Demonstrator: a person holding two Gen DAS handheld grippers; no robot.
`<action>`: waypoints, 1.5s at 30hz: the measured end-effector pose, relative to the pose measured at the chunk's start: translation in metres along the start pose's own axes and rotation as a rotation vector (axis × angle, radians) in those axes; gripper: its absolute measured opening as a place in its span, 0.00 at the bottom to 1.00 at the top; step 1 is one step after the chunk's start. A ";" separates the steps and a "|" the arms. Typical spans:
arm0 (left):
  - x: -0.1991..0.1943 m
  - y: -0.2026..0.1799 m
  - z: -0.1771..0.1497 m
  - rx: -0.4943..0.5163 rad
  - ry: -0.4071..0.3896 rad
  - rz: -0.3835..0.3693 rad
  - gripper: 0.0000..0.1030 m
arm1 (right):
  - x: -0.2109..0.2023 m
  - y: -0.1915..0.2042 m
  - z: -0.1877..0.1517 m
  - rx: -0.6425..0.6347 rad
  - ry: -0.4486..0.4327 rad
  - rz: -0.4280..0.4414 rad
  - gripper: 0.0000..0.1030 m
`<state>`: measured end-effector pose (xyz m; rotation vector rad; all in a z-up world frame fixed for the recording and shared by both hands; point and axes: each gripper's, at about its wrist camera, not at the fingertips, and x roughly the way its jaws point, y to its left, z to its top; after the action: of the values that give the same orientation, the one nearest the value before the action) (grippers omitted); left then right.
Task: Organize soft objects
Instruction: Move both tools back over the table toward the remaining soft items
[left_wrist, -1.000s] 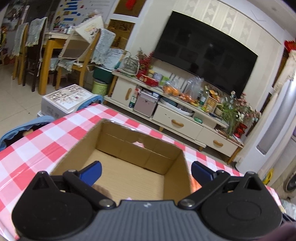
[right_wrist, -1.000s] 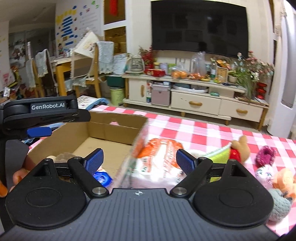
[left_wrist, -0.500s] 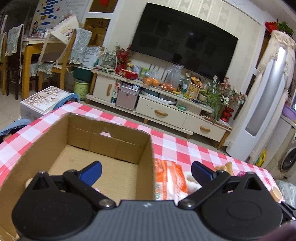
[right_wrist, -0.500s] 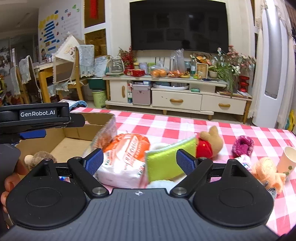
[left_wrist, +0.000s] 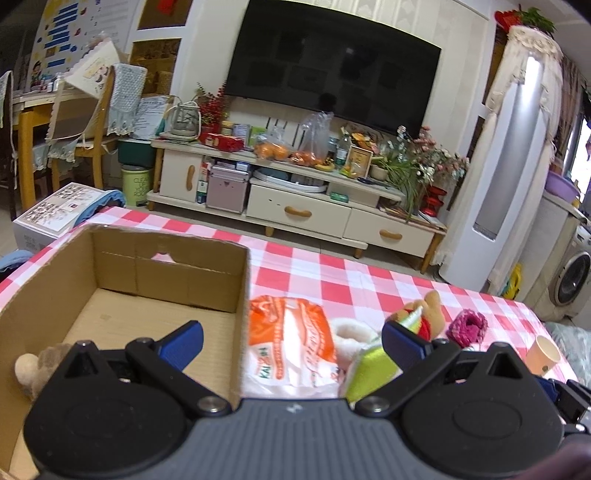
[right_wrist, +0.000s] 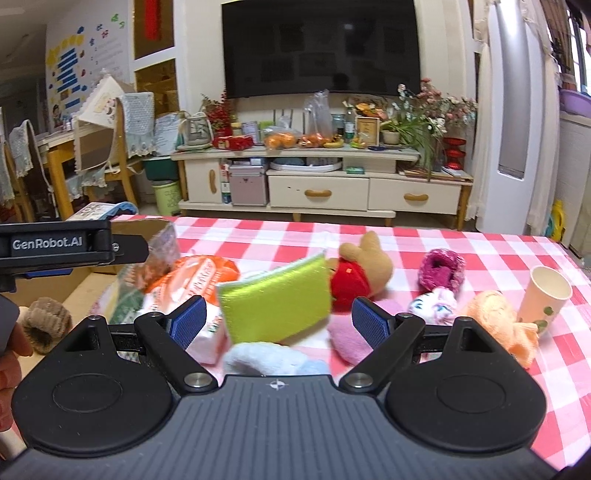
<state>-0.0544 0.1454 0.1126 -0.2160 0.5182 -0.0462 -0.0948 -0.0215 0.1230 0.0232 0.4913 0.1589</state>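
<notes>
An open cardboard box (left_wrist: 122, 280) stands on the checked tablecloth (left_wrist: 369, 280) at the left, with a brown plush toy (left_wrist: 40, 365) in its near corner. My left gripper (left_wrist: 291, 341) is open and empty, over the box's right wall. Right of the box lies an orange-and-white plastic pack (left_wrist: 291, 343). My right gripper (right_wrist: 279, 319) is open and empty, just in front of a green sponge (right_wrist: 277, 299). Behind the sponge lie a bear in a red shirt (right_wrist: 360, 269), a magenta knit piece (right_wrist: 441, 267), a pink piece (right_wrist: 351, 336) and an orange plush (right_wrist: 498, 325).
A paper cup (right_wrist: 545, 299) stands near the table's right edge. A light blue soft thing (right_wrist: 273, 360) lies under my right gripper. A patterned white soft toy (right_wrist: 434, 304) sits beside the orange plush. A TV cabinet (right_wrist: 321, 184) is beyond the table.
Both grippers have swung to the right. The left one went from over the box interior to its right wall. The right one now faces the sponge and toys.
</notes>
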 end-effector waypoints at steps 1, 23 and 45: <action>0.000 -0.003 -0.001 0.006 0.002 -0.003 0.99 | -0.001 -0.002 -0.001 0.005 0.000 -0.006 1.00; 0.015 -0.062 -0.024 0.153 0.057 -0.074 0.99 | -0.003 -0.053 -0.021 0.089 -0.010 -0.140 1.00; 0.024 -0.137 -0.071 0.388 0.128 -0.214 0.99 | -0.011 -0.158 -0.048 0.256 -0.023 -0.306 1.00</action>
<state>-0.0668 -0.0039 0.0705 0.1126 0.6013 -0.3682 -0.1035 -0.1802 0.0759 0.1992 0.4836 -0.2043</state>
